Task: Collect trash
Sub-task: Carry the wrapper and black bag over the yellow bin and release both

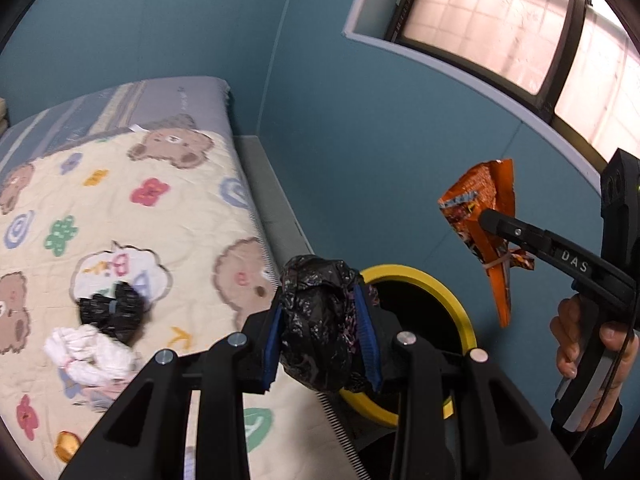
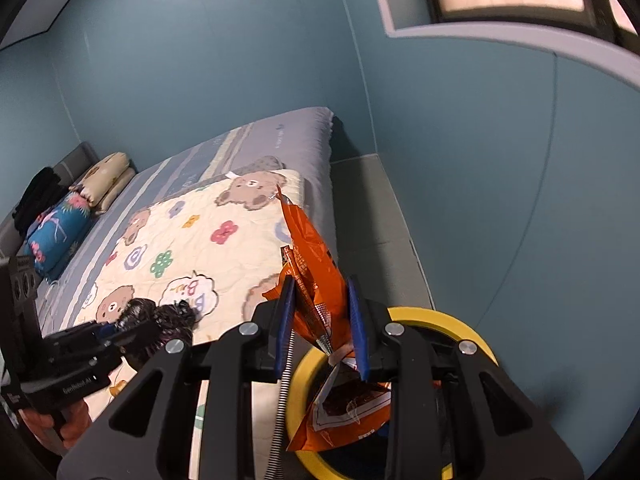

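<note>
- Left wrist view: the left gripper (image 1: 324, 336) is closest. Its blue fingers (image 1: 273, 350) are squeezed shut on a black plastic bag ball (image 1: 320, 320).
- The black plastic bag ball looks soft, light and squishy, so a grip around its fat middle is a good one. It may be a bit slippery.
- Just behind it, down off the bed's right edge, stands the bin with the yellow rim (image 1: 460, 304). The ball is held above the rim's near left side.
- To the right, the right gripper (image 1: 486, 216) pinches an orange snack wrapper (image 1: 486, 220) up in the air, above and to the right of the bin.
- In the right wrist view, the right gripper (image 2: 322, 320) is closed on the orange snack wrapper (image 2: 316, 276) near its middle. The wrapper's bottom end hangs over the yellow rim (image 2: 460, 322).
- The wrapper looks thin, crinkly and very light. It is floppy, so a grip near the middle keeps it from flapping.
- Farther off on the bed, near the left edge of the bear blanket (image 1: 168, 224), there is more trash: another black bag (image 1: 114, 314) and a white crumpled wad (image 1: 90, 354) touching it.
- Both look soft and light. I think each one should be pinched right across its middle.
</note>
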`<move>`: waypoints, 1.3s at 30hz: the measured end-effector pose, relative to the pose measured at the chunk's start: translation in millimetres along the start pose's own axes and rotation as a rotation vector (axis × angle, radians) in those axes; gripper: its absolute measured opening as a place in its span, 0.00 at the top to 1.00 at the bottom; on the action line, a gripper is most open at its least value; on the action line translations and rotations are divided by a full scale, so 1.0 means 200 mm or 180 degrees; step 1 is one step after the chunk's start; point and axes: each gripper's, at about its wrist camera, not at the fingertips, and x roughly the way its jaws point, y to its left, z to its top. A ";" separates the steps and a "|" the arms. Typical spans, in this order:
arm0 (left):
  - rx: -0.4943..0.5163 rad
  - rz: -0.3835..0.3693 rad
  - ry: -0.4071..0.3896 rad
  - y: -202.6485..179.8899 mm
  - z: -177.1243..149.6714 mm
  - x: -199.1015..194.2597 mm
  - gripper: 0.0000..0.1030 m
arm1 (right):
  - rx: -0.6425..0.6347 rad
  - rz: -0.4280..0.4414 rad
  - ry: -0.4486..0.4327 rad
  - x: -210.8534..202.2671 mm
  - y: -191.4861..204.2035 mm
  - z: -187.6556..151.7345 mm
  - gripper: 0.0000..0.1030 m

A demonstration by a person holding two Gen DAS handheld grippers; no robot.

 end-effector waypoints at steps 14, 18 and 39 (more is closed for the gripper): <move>0.0209 -0.0198 0.0484 -0.23 -0.10 0.50 0.69 | 0.0312 -0.0192 0.0257 0.28 -0.30 -0.12 0.76; 0.0256 -0.0246 0.0578 -0.28 -0.15 0.60 0.69 | 0.0394 -0.0225 0.0361 0.37 -0.37 -0.17 0.76; 0.0239 -0.0412 0.0597 -0.31 -0.22 0.60 0.30 | 0.0566 -0.0372 0.0424 0.42 -0.45 -0.23 0.57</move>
